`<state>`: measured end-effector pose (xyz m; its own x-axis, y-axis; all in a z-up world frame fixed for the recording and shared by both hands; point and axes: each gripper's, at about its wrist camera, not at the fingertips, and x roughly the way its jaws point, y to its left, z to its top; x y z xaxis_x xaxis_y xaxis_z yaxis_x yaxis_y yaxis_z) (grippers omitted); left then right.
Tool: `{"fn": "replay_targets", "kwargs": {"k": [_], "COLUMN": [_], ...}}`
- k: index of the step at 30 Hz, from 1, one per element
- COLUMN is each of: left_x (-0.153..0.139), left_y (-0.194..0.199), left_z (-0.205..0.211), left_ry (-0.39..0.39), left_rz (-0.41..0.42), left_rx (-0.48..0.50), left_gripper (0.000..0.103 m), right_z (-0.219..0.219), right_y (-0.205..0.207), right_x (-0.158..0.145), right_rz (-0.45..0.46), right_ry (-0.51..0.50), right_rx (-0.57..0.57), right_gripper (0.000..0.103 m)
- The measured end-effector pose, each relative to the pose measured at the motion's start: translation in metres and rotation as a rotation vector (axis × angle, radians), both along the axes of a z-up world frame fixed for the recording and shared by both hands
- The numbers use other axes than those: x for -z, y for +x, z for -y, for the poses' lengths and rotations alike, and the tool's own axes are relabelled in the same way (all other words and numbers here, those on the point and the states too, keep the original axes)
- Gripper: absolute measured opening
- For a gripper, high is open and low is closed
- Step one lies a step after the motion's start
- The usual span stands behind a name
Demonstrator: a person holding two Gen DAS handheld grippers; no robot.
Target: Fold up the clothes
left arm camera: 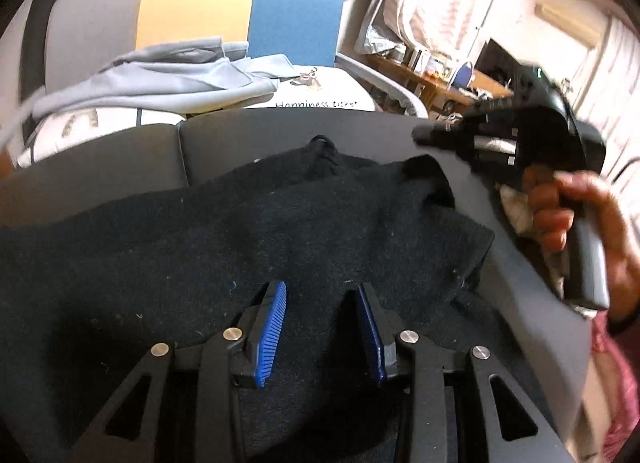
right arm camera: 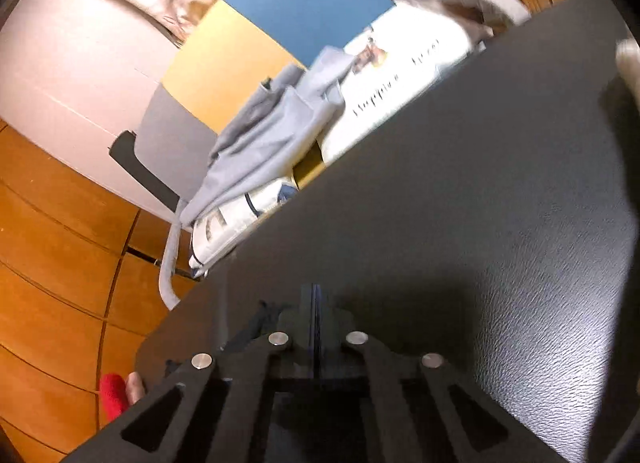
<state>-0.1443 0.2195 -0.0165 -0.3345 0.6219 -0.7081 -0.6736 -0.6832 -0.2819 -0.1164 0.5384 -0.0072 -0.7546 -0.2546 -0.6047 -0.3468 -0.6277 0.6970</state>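
A black fleecy garment (left arm camera: 240, 231) lies spread and rumpled on the dark table (left arm camera: 100, 159), with one corner humped up at the far right. My left gripper (left arm camera: 322, 303) hovers low over its near part, blue pads (left arm camera: 276, 319) apart, with nothing pinched between them. My right gripper (left arm camera: 424, 135), held by a hand (left arm camera: 568, 203), is above the table's far right edge, just past the humped corner and apart from it. In the right wrist view the right gripper (right arm camera: 316, 295) is shut, with only bare table (right arm camera: 480, 183) ahead and no cloth seen between the jaws.
Behind the table stands a chair with a grey, yellow and blue back (left arm camera: 200, 3). On it lie a white printed cushion (left arm camera: 332, 87) and a crumpled pale grey garment (left arm camera: 168, 83). Wooden floor (right arm camera: 48, 243) shows left of the table, and cluttered shelves (left arm camera: 440, 75) far right.
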Motion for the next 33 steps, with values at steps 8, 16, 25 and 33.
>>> {"fn": "replay_targets", "kwargs": {"k": [8, 16, 25, 33], "left_x": [-0.04, -0.065, -0.038, -0.032], "left_y": [-0.022, -0.064, -0.063, -0.046], "left_z": [-0.018, -0.119, -0.186, -0.187], "left_ry": [0.093, -0.025, -0.213, -0.226], "left_rz": [0.105, 0.139, 0.187, 0.211], "left_rx": [-0.044, 0.099, 0.236, 0.291], "left_gripper": [0.039, 0.061, 0.059, 0.011], "right_z": [0.03, 0.081, 0.09, 0.086], "right_y": [0.096, 0.094, 0.072, 0.081], "right_x": [0.003, 0.017, 0.018, 0.022], "right_rz": [0.027, 0.083, 0.041, 0.019], "right_ry": [0.042, 0.194, 0.25, 0.245], "right_rx": [-0.004, -0.119, -0.107, -0.06], "right_gripper": [0.027, 0.028, 0.028, 0.005]}}
